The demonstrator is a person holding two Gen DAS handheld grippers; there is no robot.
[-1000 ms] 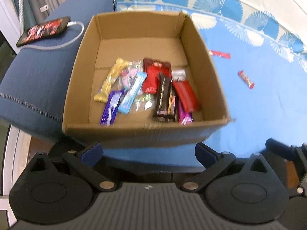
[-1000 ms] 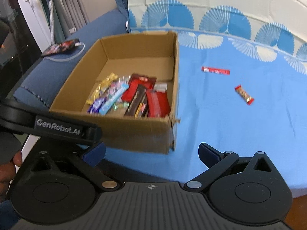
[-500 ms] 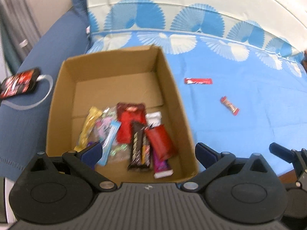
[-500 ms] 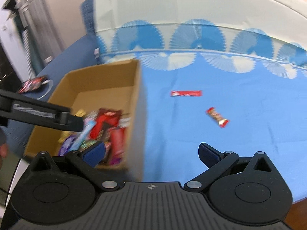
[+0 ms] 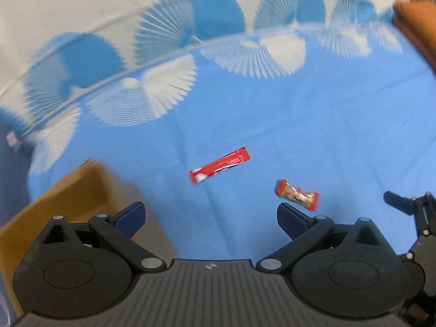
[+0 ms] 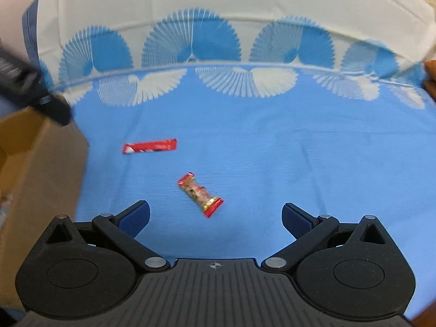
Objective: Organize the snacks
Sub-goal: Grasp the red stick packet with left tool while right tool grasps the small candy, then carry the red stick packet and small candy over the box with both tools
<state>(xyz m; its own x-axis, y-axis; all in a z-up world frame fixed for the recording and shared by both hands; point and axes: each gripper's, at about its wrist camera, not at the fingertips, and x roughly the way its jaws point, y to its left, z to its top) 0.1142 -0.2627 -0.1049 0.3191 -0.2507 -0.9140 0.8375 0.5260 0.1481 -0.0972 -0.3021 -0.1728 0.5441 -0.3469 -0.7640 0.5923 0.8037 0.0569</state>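
Far left in both wrist views I see the cardboard box [image 5: 79, 199] [image 6: 41, 179], sitting on the blue cloth [image 5: 272, 125] [image 6: 272, 150]; only its near corner and side wall show, both blurred, and I cannot make out its contents from here.

My left gripper [image 5: 211, 218] hangs above the cloth with its jaws spread wide and nothing between them. Its left blue pad [image 5: 130, 216] overlaps the box wall in the picture; whether they touch I cannot tell.

Next along, the long red snack bar [image 5: 219, 165] [image 6: 149, 146] lies flat on the cloth, apart from the box and ahead of the left gripper's gap.

Right of that lies the short red-ended snack [image 5: 297, 194] [image 6: 201, 194], with a clear middle showing mixed pieces. In the left view it sits just beyond the right pad [image 5: 291, 219]. In the right view it lies ahead of the gap of my right gripper [image 6: 215, 219], a little left of centre.

The right gripper also stands wide open, holding nothing. The two snacks are near each other but not touching.

At the far right edge a brown shape [image 5: 417, 24] is too blurred to identify.
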